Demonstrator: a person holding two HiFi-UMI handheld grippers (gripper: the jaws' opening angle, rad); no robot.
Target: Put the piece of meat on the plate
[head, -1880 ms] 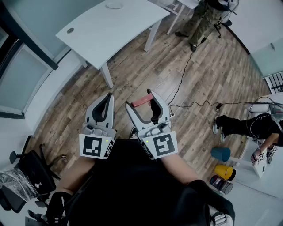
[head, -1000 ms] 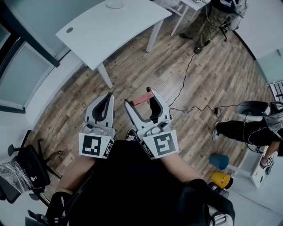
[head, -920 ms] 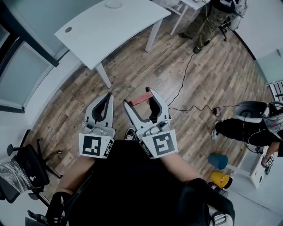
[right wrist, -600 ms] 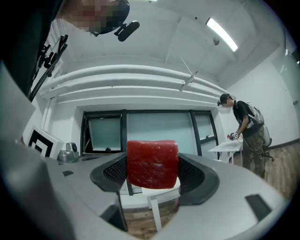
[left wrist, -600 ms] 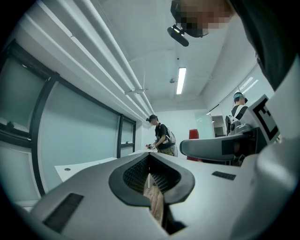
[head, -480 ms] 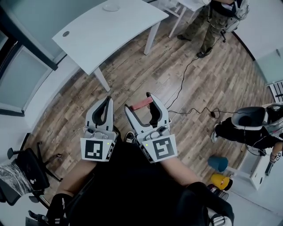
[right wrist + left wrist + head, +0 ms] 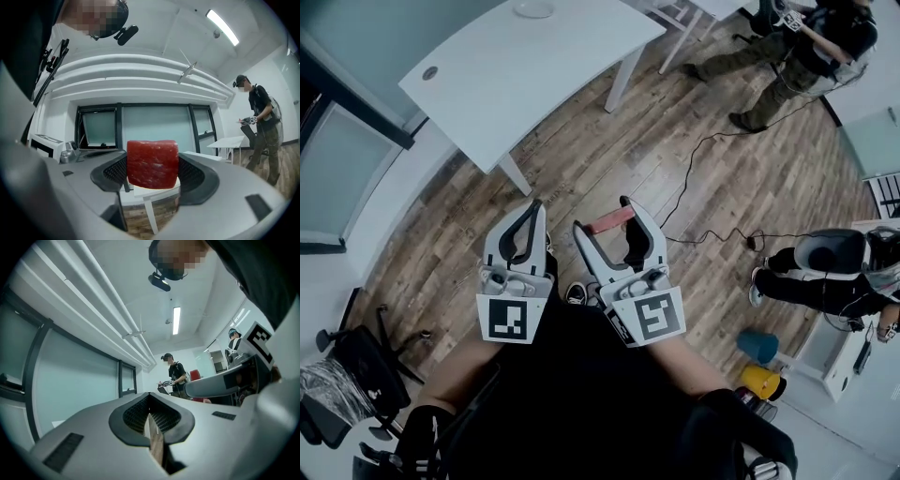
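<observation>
A red block of meat sits between the jaws of my right gripper, which is shut on it and held above the wooden floor. The right gripper view shows the meat pinched between the dark pads, with a white table beyond it. My left gripper is beside it, shut with nothing in it; its pads meet. A small white plate rests on the far end of the white table ahead, well apart from both grippers.
A black cable runs across the floor ahead on the right. One person walks at the upper right, and another is low at the right. Blue and yellow containers stand at the lower right, and a black chair at the lower left.
The table has drawn slightly nearer in the head view. The person at the upper right has walked to the right. Both grippers keep their pose, the meat still held.
</observation>
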